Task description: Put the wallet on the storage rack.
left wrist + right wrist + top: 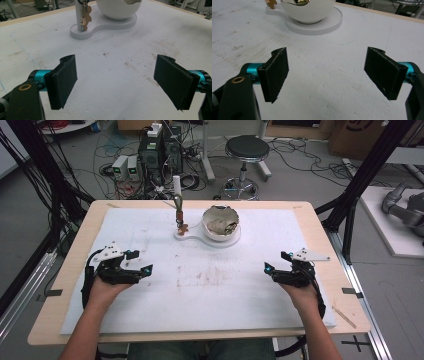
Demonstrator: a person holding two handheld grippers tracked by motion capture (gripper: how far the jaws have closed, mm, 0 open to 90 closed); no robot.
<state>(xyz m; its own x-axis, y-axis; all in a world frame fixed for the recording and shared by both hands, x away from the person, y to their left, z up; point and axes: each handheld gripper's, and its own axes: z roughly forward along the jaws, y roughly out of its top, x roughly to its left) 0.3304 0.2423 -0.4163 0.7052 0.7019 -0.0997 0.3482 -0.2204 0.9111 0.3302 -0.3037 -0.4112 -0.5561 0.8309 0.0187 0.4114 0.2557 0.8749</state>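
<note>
Resting wide open and empty, left tongs (142, 264), right tongs (276, 262), gingerbread charm (85, 17) clear from left gripper view

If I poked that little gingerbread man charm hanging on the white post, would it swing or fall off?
Probably swing. The gingerbread charm dangles from a ring on the post, so it looks free to sway. It seems small and light, so a gentle nudge should move it. The post stands on a wide white base, so tipping seems unlikely.

A bowl (220, 223) sat on a stand (200, 239) at the mat's (250, 280) far middle; a post (177, 195) rose on the stand's left; both grippers (136, 265) (277, 265) rested nearer, well apart.
</note>
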